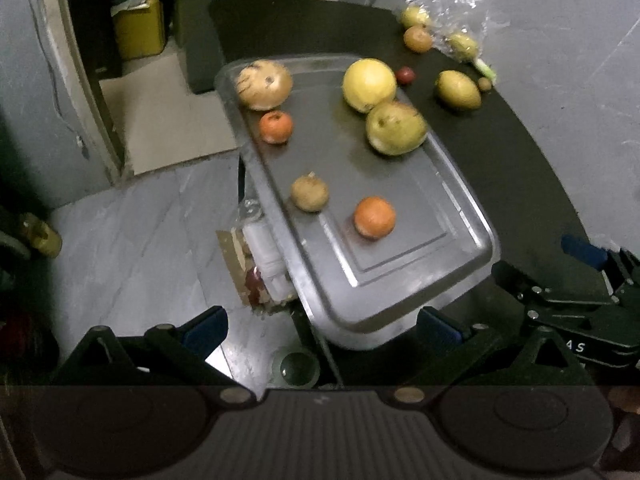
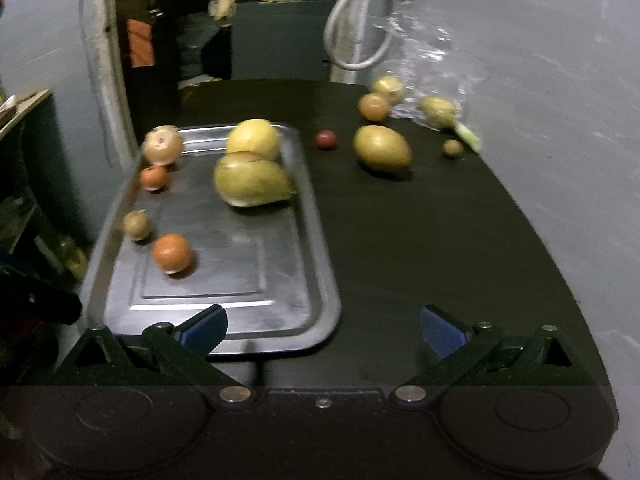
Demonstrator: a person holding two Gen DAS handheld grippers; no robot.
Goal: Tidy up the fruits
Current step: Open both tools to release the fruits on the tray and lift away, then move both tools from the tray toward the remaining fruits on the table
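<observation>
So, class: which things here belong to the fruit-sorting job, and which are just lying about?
Belongs to the job:
metal tray
fruits on the tray, e.g. orange
loose fruits on the table, e.g. yellow-green fruit, small red fruit

Just lying about:
clear plastic bag
white cable

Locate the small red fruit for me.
The red fruit sits on the black table, just off the tray's far right corner, between the yellow fruit on the tray and the oval one.
</observation>
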